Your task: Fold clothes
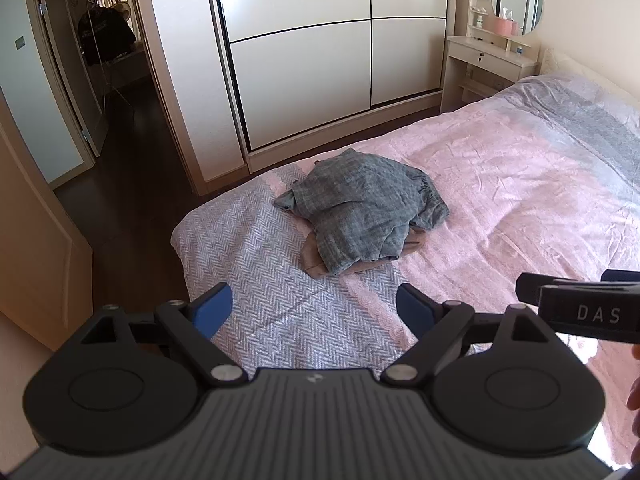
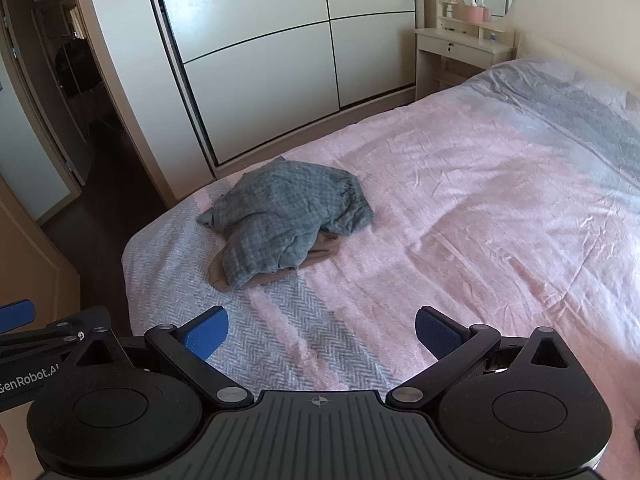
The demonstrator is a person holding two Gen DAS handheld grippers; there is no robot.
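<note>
- The crumpled grey-green checked cloth garment (image 1: 364, 208) lies in a messy heap on the big bed with the pink and grey-white woven cover (image 1: 500, 184). It sits near the foot end of the bed, where the grey-white zigzag stripe meets the pink part.
- A soft tan-brown piece of clothing (image 1: 320, 266) peeks out from under the checked one. Most of it is hidden, so I cannot tell what kind of clothing it is.
- Nothing looks folded. Both pieces are bunched up, so I think the job is right at the start.
- The left claw (image 1: 314, 308) is wide open and holds nothing. It hovers above the bed, on the near side of the heap and apart from it.
- The right claw (image 2: 322, 330) is wide open too, and it is empty. It also hangs over the bed, not touching the clothes.
- What is left, I think: pick up the top garment, spread it flat, fold it, then do the same with the tan one.
</note>
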